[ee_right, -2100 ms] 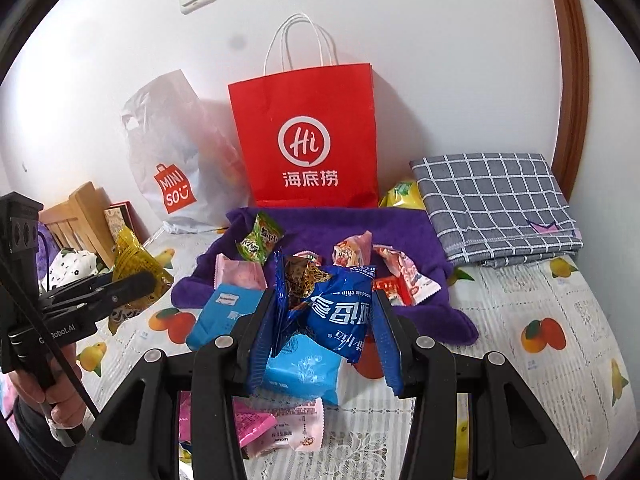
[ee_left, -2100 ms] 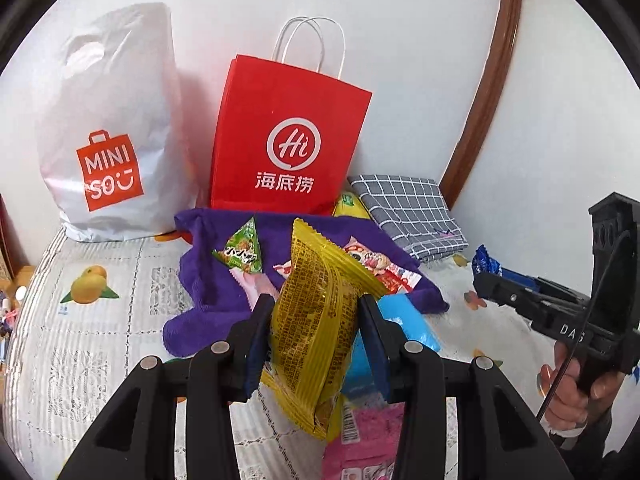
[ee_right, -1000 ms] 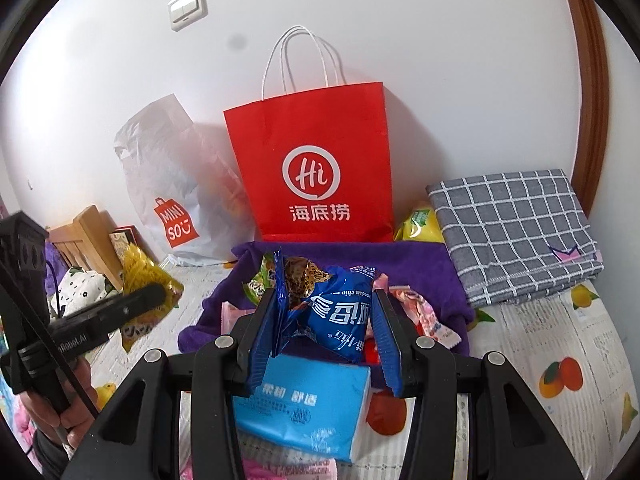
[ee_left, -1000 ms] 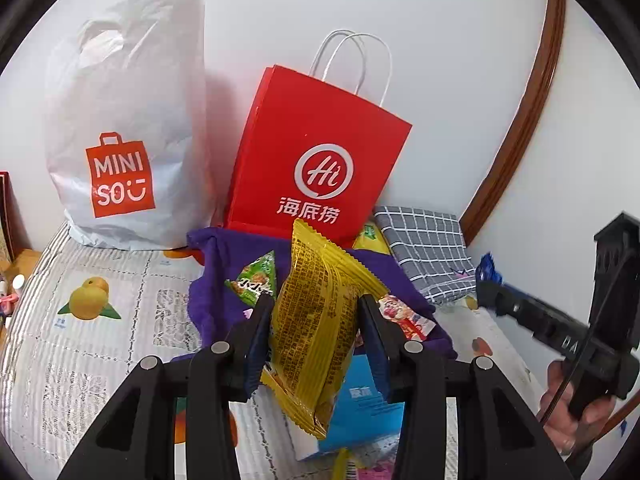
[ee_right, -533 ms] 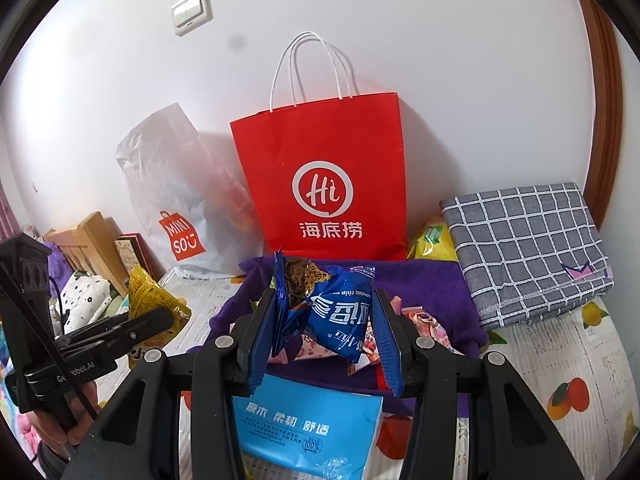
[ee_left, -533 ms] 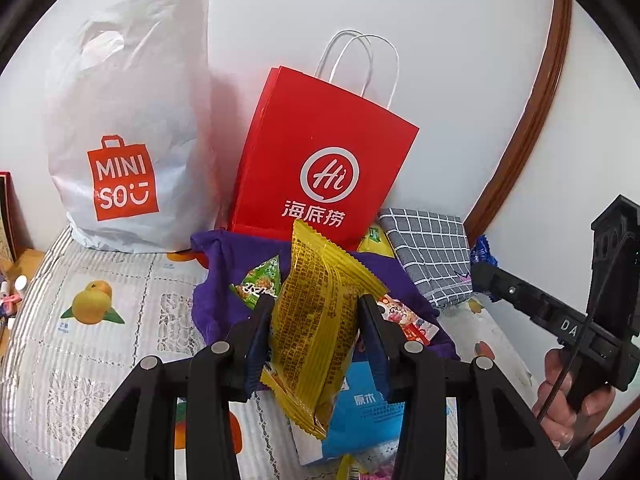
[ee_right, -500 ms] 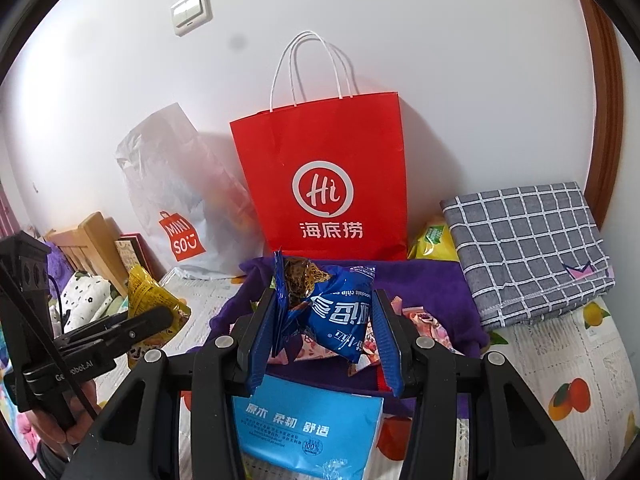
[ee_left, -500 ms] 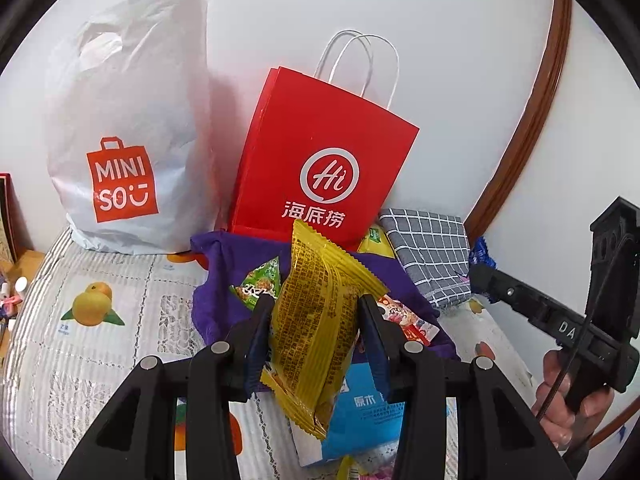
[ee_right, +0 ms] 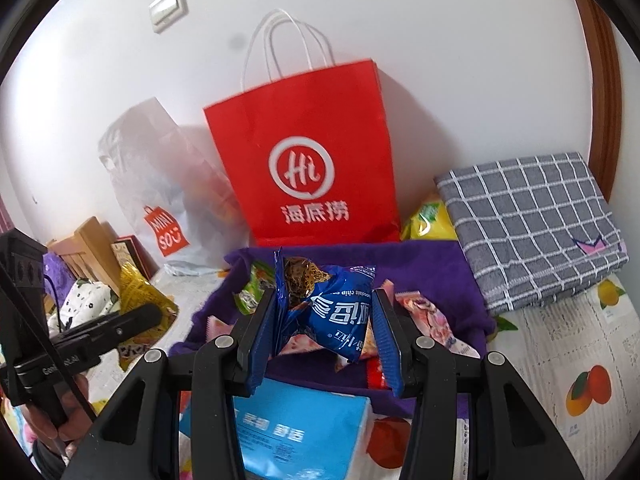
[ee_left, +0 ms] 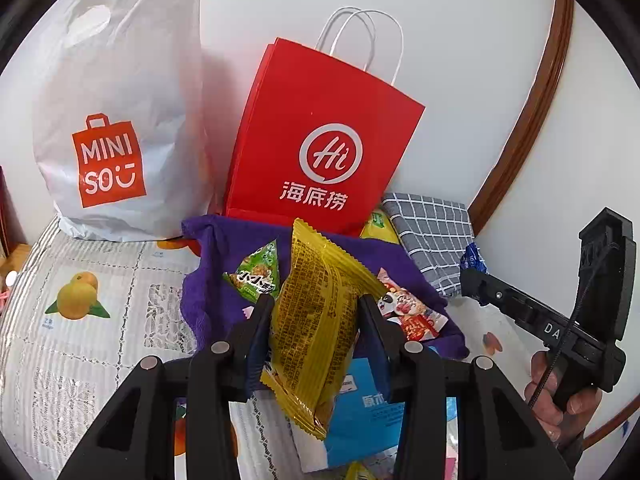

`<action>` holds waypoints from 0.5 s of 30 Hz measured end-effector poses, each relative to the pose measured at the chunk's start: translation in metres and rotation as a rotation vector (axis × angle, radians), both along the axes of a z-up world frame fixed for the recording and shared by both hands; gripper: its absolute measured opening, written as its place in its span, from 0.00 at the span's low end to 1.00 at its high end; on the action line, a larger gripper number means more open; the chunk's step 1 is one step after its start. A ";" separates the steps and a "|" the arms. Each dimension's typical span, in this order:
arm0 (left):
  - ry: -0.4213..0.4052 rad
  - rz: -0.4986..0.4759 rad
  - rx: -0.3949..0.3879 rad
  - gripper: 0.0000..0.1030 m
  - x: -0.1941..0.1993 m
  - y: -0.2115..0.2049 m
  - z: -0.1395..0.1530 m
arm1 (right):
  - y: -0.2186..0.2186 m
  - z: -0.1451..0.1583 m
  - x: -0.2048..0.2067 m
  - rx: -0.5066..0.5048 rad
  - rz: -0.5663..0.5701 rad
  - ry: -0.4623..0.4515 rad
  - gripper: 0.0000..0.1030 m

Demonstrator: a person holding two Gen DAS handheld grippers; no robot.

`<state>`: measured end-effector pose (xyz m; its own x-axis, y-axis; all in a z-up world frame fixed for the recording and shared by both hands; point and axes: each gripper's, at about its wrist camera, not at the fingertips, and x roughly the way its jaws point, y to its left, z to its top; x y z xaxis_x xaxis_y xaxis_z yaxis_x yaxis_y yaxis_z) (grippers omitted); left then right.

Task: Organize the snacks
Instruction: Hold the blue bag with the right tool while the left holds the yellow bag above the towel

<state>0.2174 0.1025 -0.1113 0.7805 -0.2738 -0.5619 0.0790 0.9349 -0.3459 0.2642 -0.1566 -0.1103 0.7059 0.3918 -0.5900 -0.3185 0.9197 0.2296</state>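
Observation:
My left gripper (ee_left: pixel 316 312) is shut on a yellow snack packet (ee_left: pixel 316 320), held upright above the bed. My right gripper (ee_right: pixel 324 308) is shut on a blue snack packet (ee_right: pixel 336 312) with a crumpled gold top. Both hang in front of a red paper bag (ee_left: pixel 320 148) (ee_right: pixel 308 160) that stands against the wall. A purple towel (ee_left: pixel 204 264) (ee_right: pixel 432 272) below carries a green triangular packet (ee_left: pixel 256 272) and pink and red packets (ee_right: pixel 424 316). The right gripper shows at the right edge of the left wrist view (ee_left: pixel 472 276), and the left one at the left of the right wrist view (ee_right: pixel 148 312).
A white plastic shopping bag (ee_left: pixel 116 120) stands left of the red bag. A folded grey checked cloth (ee_right: pixel 532 220) lies at the right by the wall. A blue tissue pack (ee_right: pixel 296 428) sits just below the grippers. A yellow-green packet (ee_right: pixel 430 220) is wedged behind the towel.
The right wrist view has tilted and sunk a little; the red bag now looks nearer and leaning. The left wrist view is almost unchanged. Both packets stay gripped.

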 end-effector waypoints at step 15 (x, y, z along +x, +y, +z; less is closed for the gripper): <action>0.004 0.005 0.014 0.40 0.002 -0.003 -0.005 | -0.004 -0.018 0.001 -0.020 -0.028 -0.008 0.45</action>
